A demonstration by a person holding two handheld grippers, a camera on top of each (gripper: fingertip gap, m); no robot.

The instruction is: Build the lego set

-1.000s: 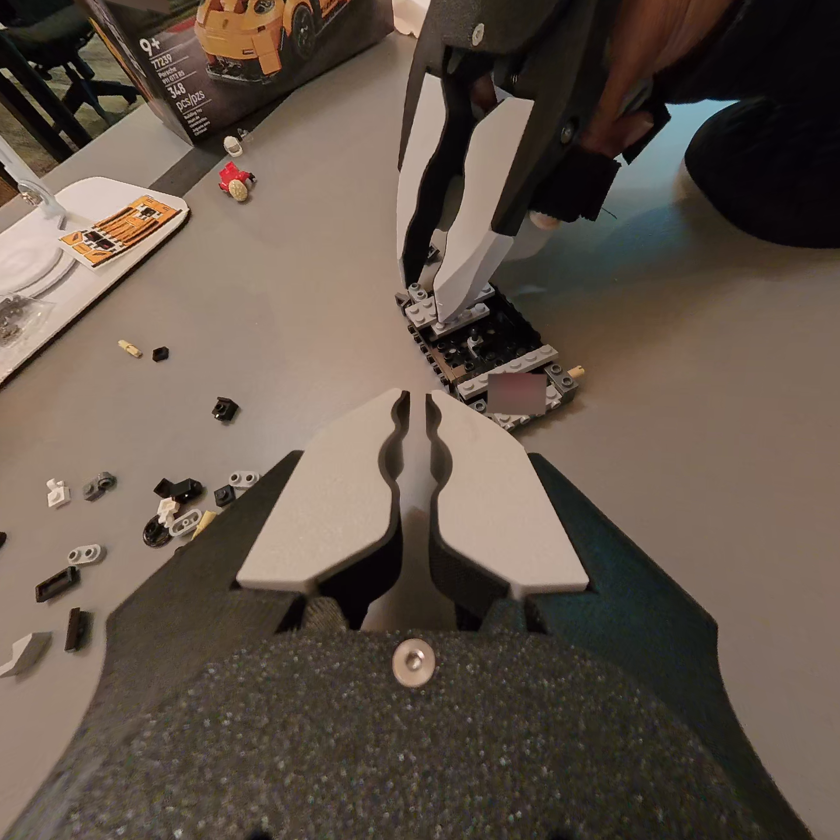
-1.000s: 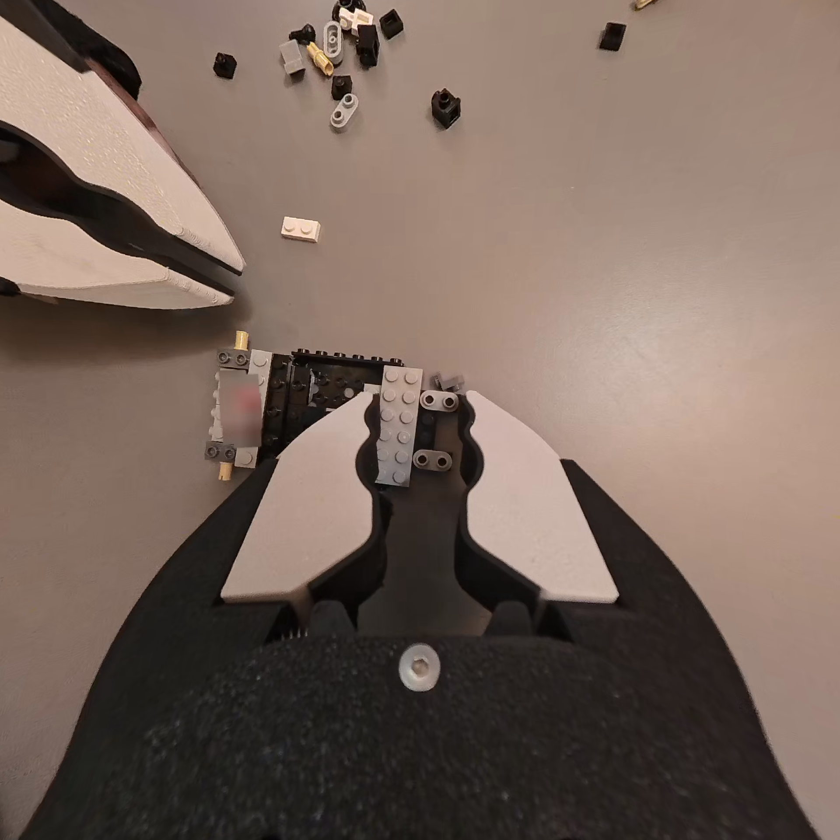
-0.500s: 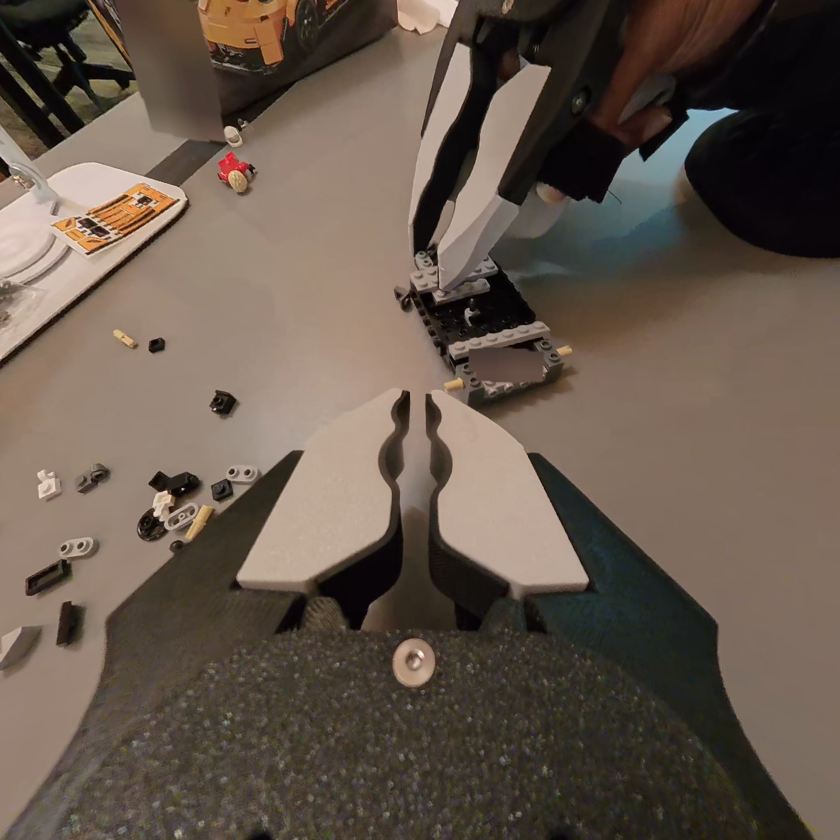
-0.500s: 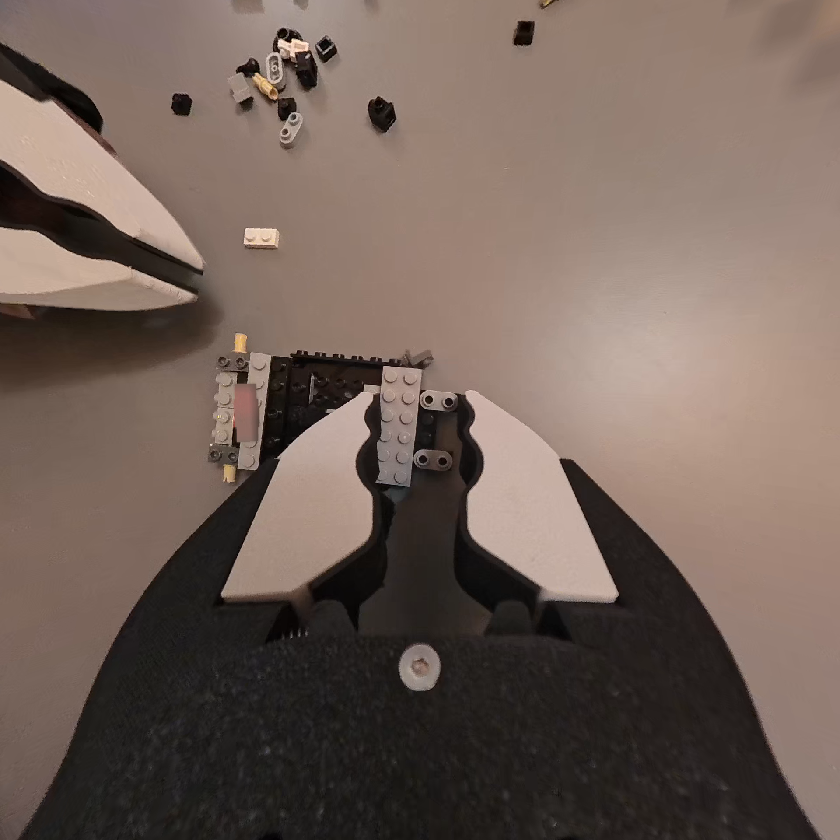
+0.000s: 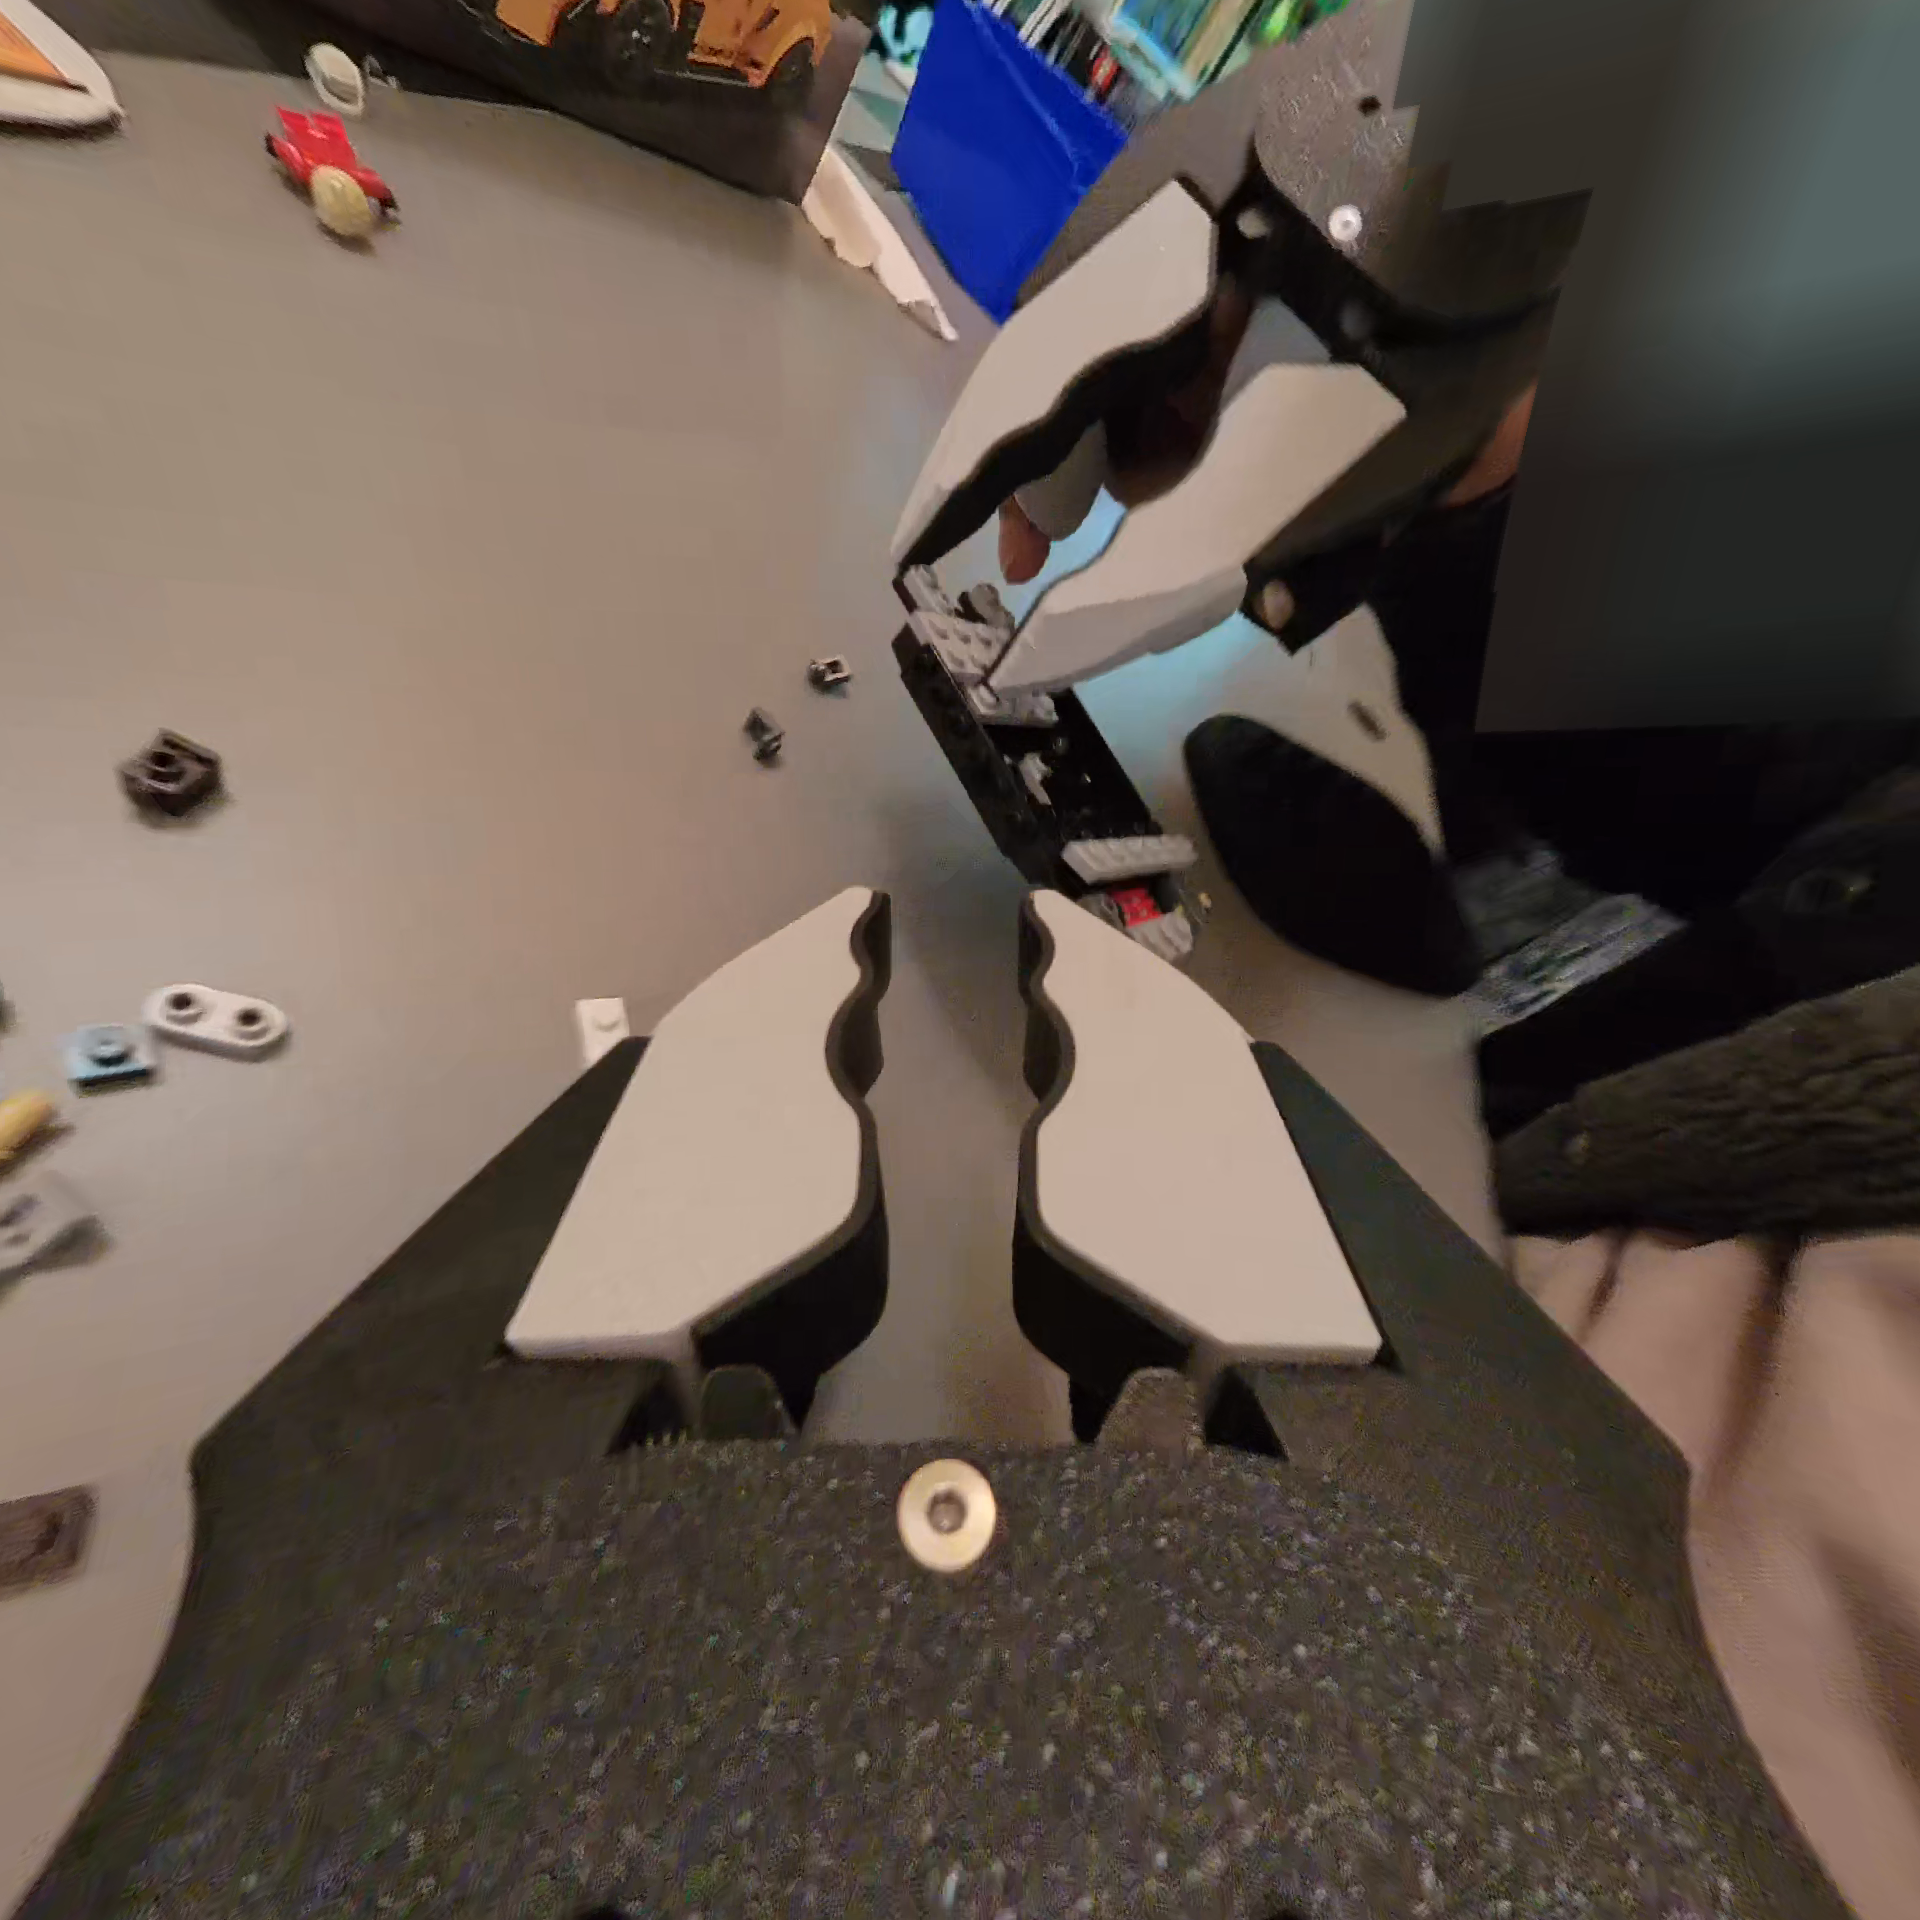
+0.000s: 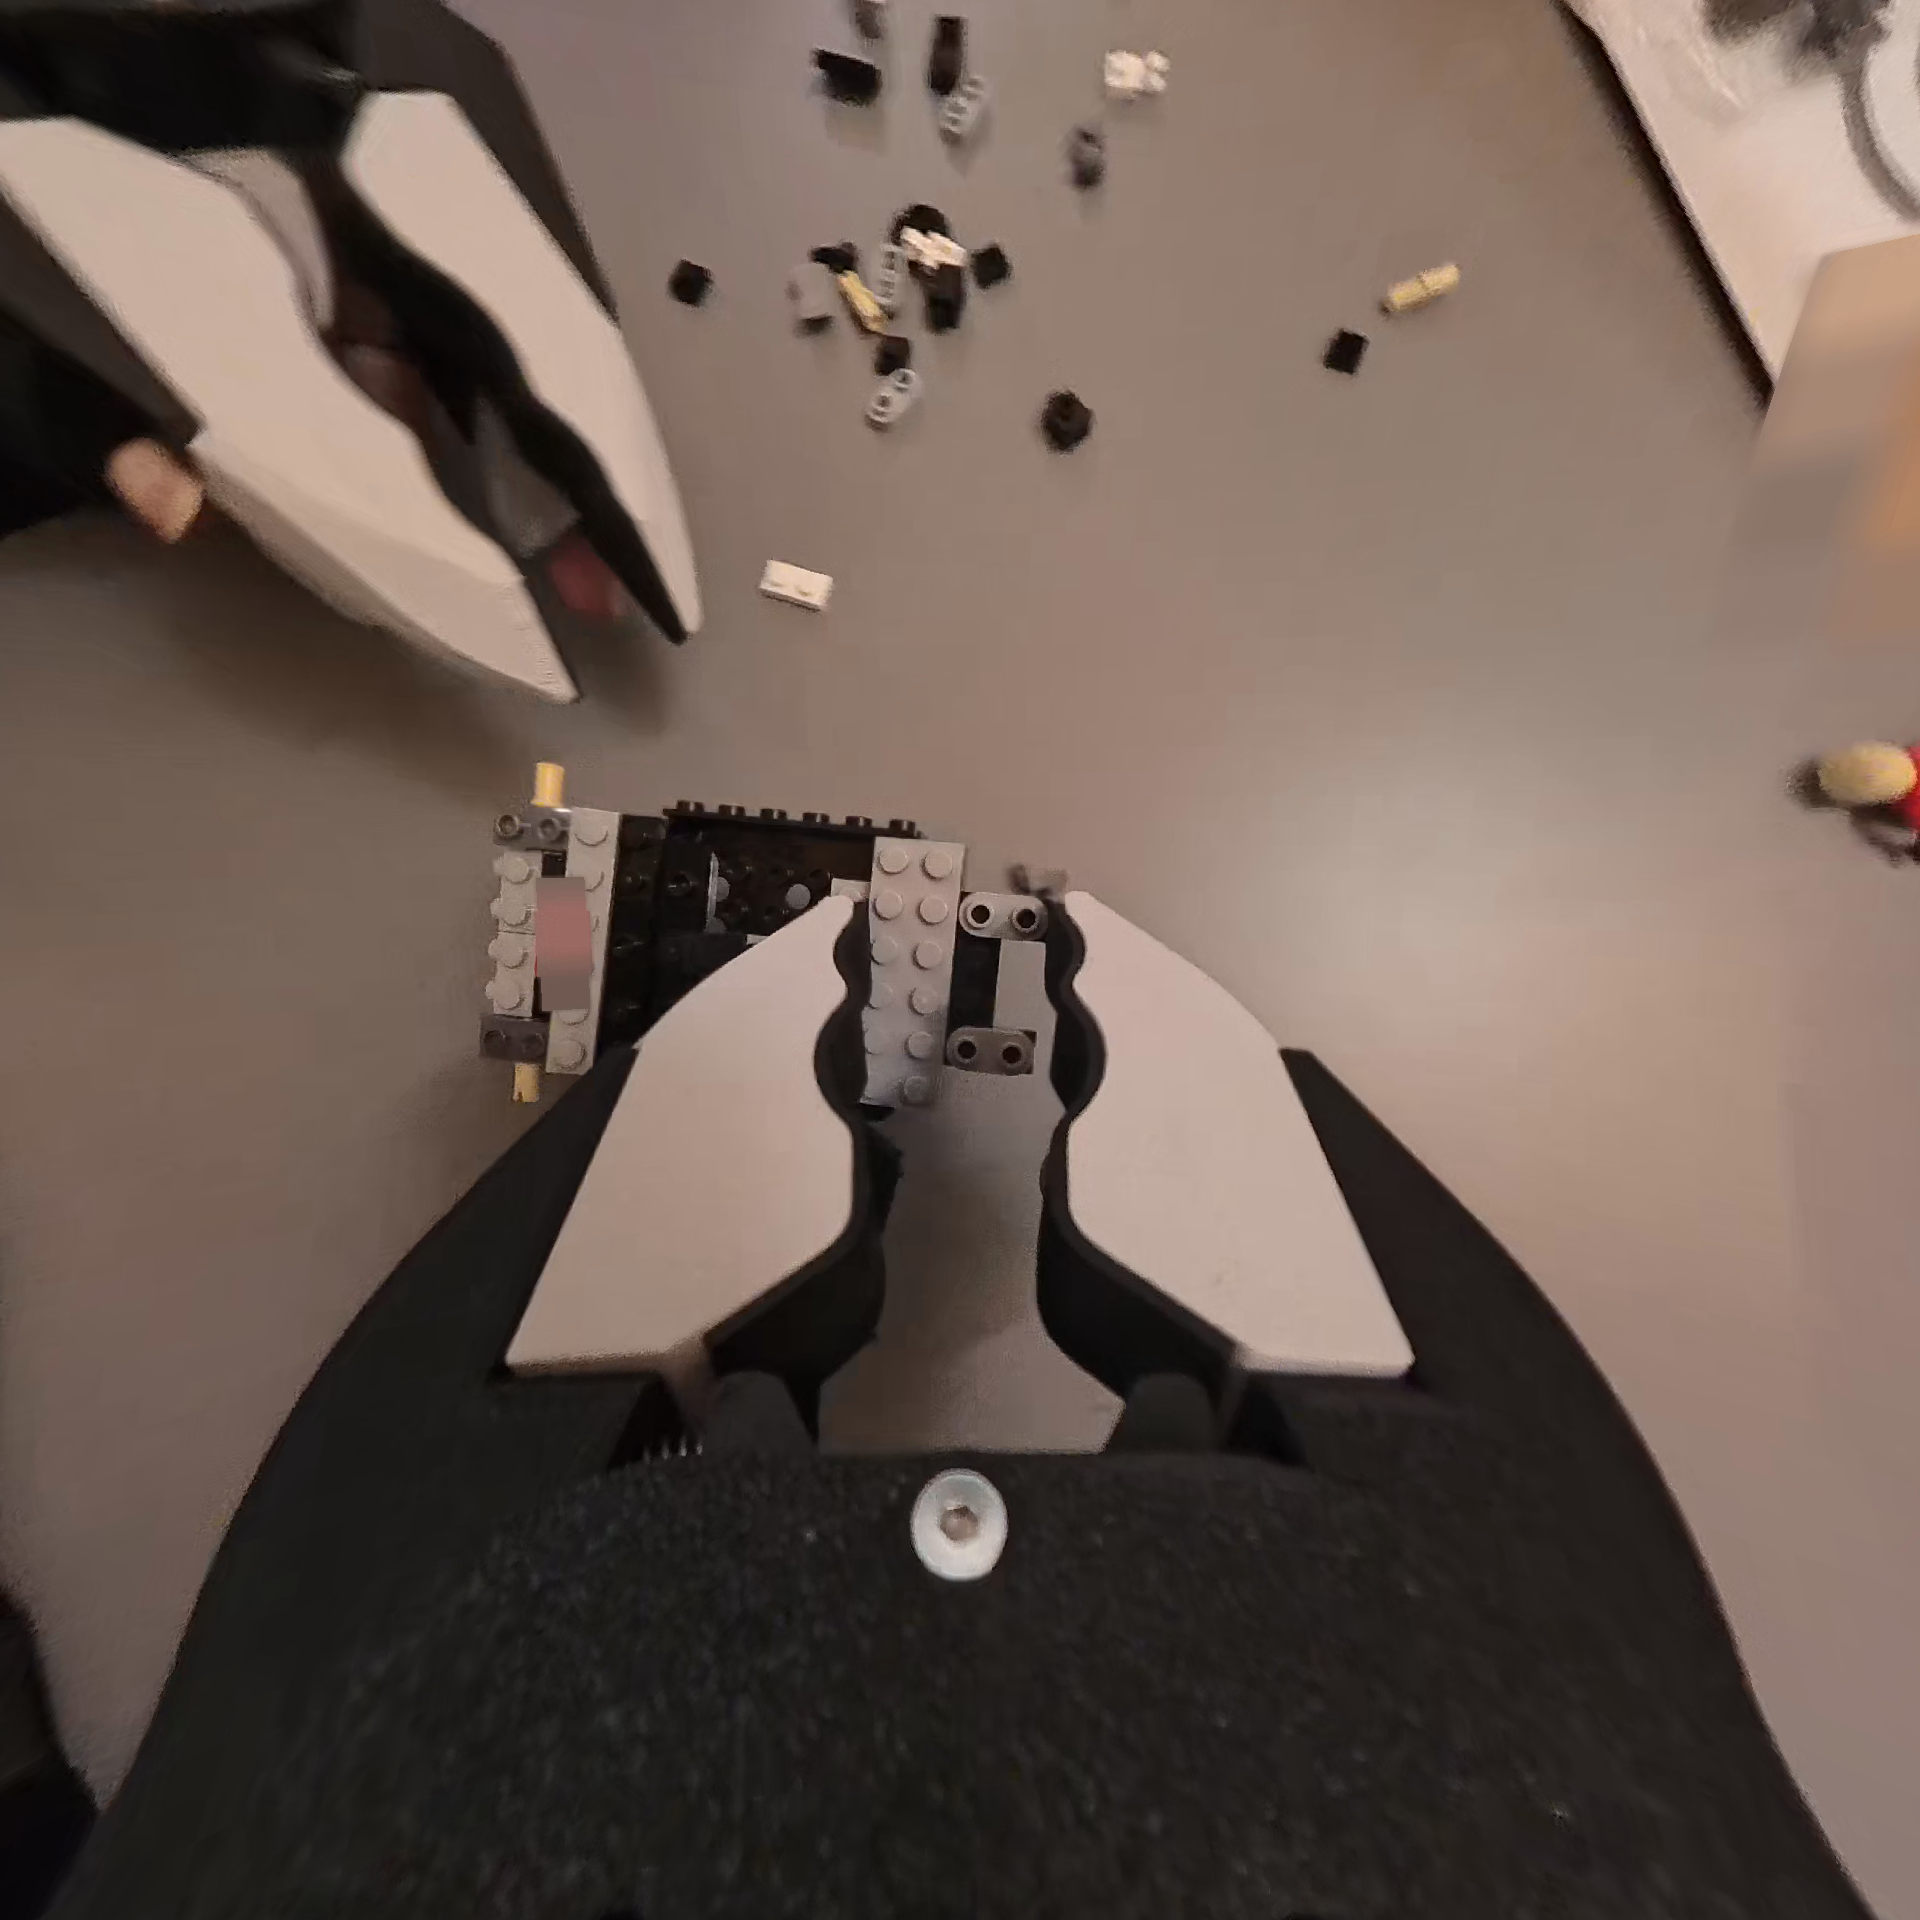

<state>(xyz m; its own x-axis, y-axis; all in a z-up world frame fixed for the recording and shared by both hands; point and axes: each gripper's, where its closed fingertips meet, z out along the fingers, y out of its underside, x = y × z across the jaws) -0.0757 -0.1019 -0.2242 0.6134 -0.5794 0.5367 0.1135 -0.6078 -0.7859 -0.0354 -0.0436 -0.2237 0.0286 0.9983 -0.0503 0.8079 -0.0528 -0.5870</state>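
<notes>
My right gripper (image 6: 956, 914) pinches the black-and-grey lego chassis (image 6: 748, 914) at its studded grey end; left gripper (image 5: 954, 914) spread, empty, just beside it

Loose bricks (image 6: 904, 281) ahead — bare table (image 6: 1351, 727) rightward

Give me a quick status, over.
Right gripper shut on the lego build, lifted. Left gripper open, empty, close by. Small white brick loose on table; nothing blocking.
</notes>
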